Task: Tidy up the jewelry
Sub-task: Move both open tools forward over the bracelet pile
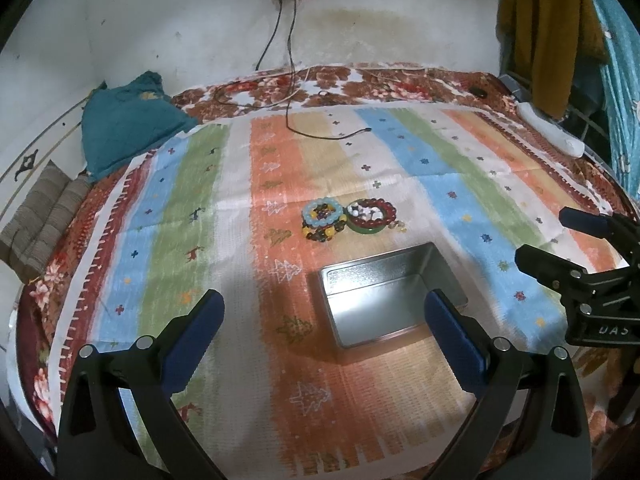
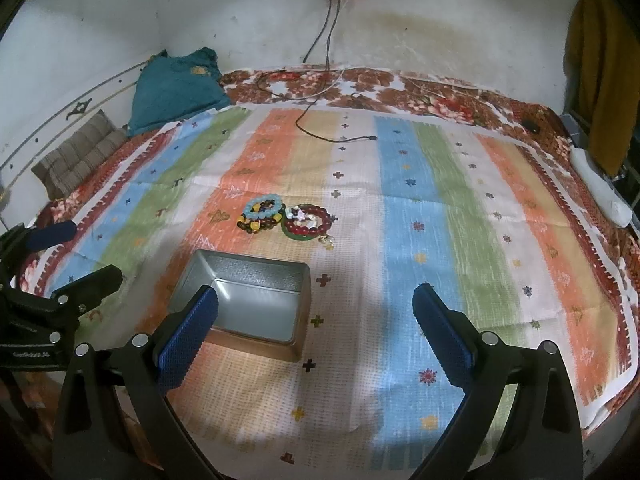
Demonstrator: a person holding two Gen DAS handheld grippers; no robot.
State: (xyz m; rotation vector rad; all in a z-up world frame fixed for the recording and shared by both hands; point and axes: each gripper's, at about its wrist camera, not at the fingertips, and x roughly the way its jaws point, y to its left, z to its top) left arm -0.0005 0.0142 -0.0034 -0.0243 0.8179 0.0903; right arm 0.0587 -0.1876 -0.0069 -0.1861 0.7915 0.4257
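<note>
A pile of bead bracelets lies on the striped cloth: a light blue one over amber and dark beads (image 1: 323,219) (image 2: 262,214), and dark red beads on a green bangle (image 1: 371,216) (image 2: 308,221). An empty silver tin box (image 1: 390,294) (image 2: 244,304) sits nearer to me than the pile. My left gripper (image 1: 324,340) hovers open above the cloth, the tin between its blue fingers. My right gripper (image 2: 316,332) is open too, just right of the tin. Each gripper shows at the edge of the other's view, the right gripper (image 1: 560,236) and the left gripper (image 2: 80,252).
A striped cloth (image 1: 460,184) covers a floral bedspread (image 1: 400,84). A black charging cable (image 1: 320,132) trails from a wall socket onto the cloth. A teal pillow (image 1: 128,128) and a brown cushion (image 1: 44,216) lie at the far left. Clothes (image 1: 548,28) hang at right.
</note>
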